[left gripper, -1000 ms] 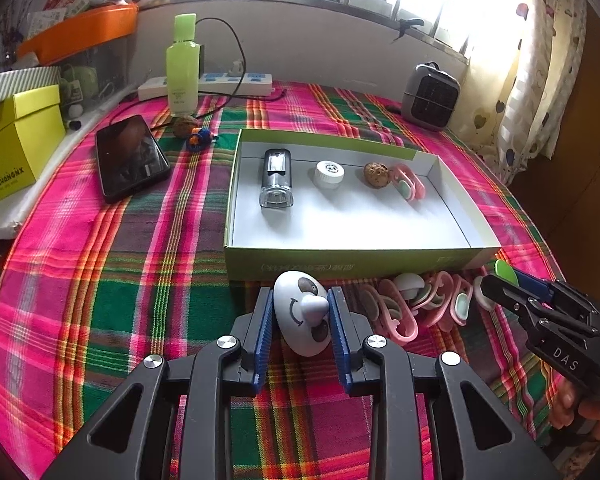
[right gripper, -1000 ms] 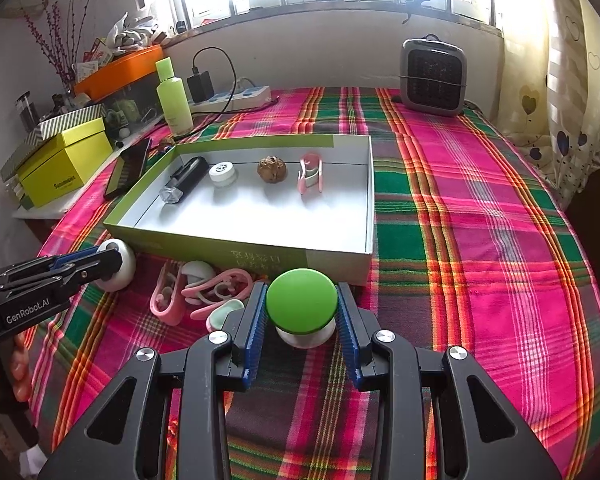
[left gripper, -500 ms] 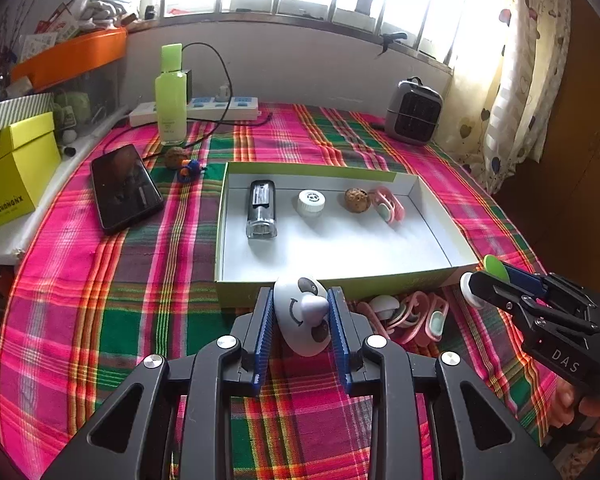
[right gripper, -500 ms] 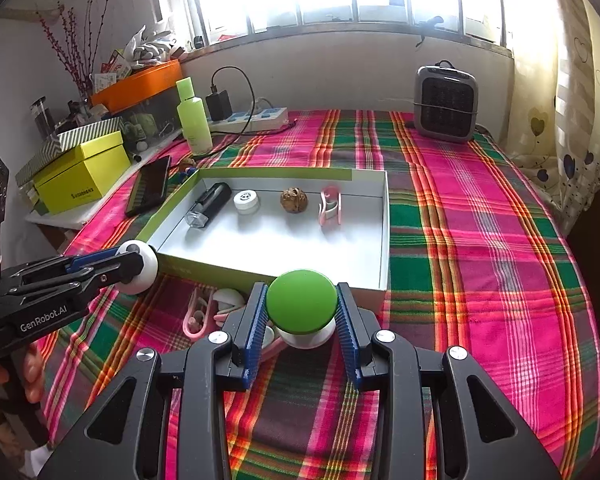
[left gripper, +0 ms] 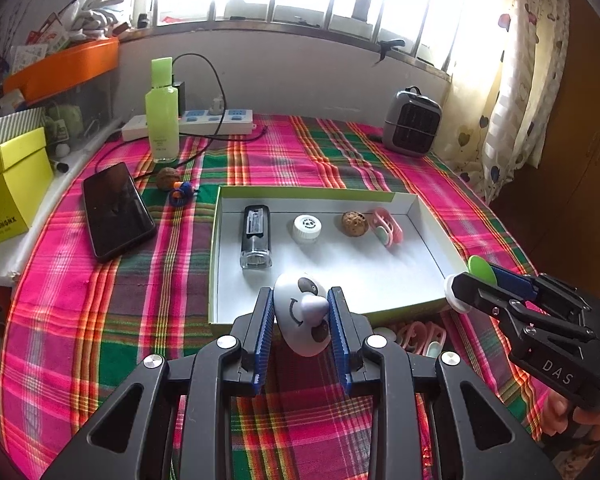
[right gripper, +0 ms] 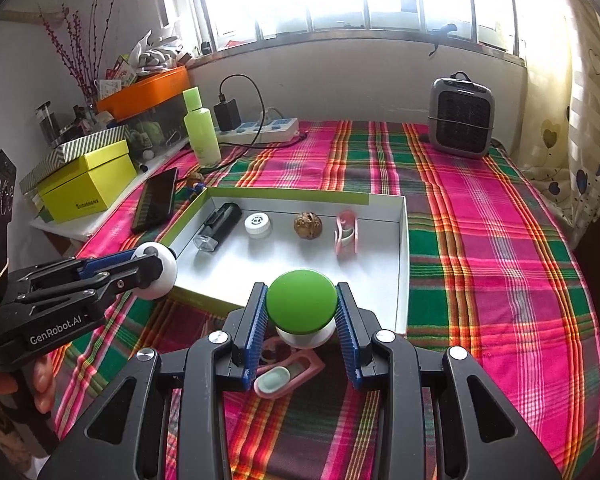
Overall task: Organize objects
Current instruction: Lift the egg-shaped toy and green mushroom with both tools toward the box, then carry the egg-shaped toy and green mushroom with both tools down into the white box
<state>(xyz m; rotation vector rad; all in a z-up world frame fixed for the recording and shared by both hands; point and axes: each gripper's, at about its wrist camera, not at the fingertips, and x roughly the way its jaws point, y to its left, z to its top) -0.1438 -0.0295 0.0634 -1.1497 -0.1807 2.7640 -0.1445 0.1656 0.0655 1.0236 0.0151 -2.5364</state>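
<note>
My left gripper (left gripper: pixel 301 312) is shut on a white egg-shaped toy with a face (left gripper: pixel 304 316), held above the near wall of the shallow white box with a green rim (left gripper: pixel 440 256). My right gripper (right gripper: pixel 302 312) is shut on a green-capped white knob (right gripper: pixel 302 306), also lifted over the box's near edge. Inside the box lie a black bottle (left gripper: pixel 255 236), a white cap (left gripper: pixel 307 229), a walnut (left gripper: pixel 355 223) and a pink clip (left gripper: pixel 386 227). Several pink clips (right gripper: pixel 288 372) stay on the cloth in front of the box.
A black phone (left gripper: pixel 114 210), a green bottle (left gripper: pixel 162 114), a power strip (left gripper: pixel 216 120), another walnut (left gripper: pixel 168 179) and a small blue toy (left gripper: pixel 181 193) lie left of the box. A yellow box (left gripper: pixel 8 188) sits far left, a small grey heater (left gripper: pixel 412 124) at the back.
Both grippers have risen with their objects from the cloth in front of the box to above its near wall. The pink clips stayed on the cloth.
</note>
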